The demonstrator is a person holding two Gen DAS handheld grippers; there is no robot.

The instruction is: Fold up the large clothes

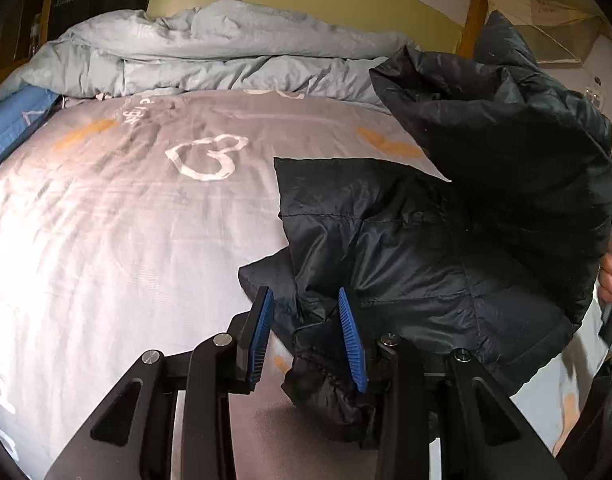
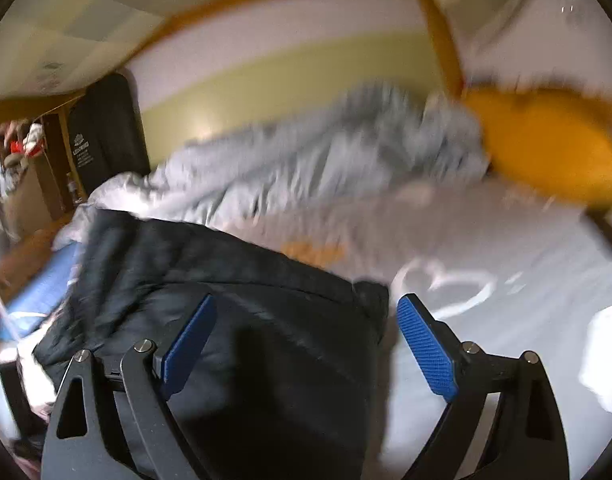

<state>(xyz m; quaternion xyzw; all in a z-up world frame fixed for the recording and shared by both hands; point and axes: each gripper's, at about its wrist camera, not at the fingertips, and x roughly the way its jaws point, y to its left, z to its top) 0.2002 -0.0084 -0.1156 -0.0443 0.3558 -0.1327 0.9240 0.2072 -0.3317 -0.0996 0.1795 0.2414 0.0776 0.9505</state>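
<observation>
Black quilted jacket (image 1: 418, 248), glossy and creased, partly on grey bedsheet (image 1: 118, 232), one part raised in a bulky fold at right of left wrist view. Elastic cuff (image 1: 326, 384) bunched against one blue pad of left gripper (image 1: 306, 312); grip on it not determinable. Right gripper (image 2: 306, 320) spread wide above jacket, nothing clamped. Rumpled grey duvet (image 1: 210, 52) behind. Orange object (image 2: 546, 144), blurred, at far right. No containers visible.

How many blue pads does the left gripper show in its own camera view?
2. One pad stands left of the dark jacket, over bare bedsheet; the other pad lies against the jacket's bunched edge. Neither is hidden.
</observation>
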